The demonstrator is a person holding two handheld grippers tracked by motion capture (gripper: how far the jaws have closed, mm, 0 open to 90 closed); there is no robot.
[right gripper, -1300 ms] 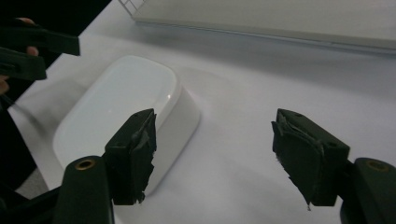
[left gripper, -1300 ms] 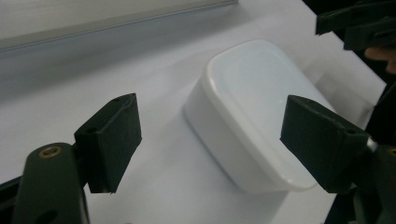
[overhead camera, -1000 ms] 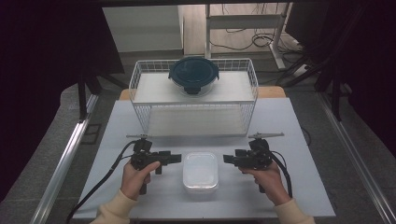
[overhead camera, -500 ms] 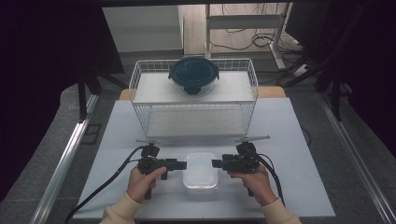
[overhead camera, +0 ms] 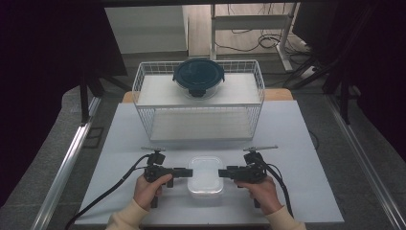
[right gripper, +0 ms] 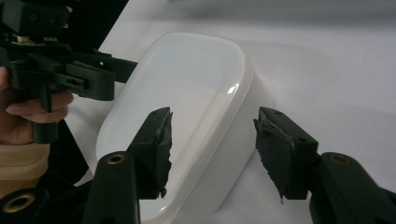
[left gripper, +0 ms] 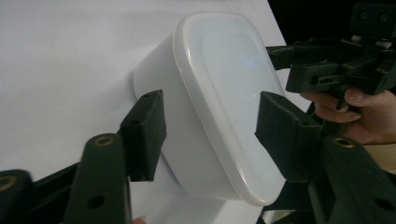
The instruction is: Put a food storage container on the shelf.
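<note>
Left tool (overhead camera: 184, 172) and right tool (overhead camera: 225, 173): jaws half-wide, just been closing, straddling opposite ends of the white lidded rectangular plastic container (overhead camera: 206, 175), pads not yet pressing. Container sits on the white counter (overhead camera: 306, 158). Step: two-sided grasp; next, close evenly, then lift level
</note>
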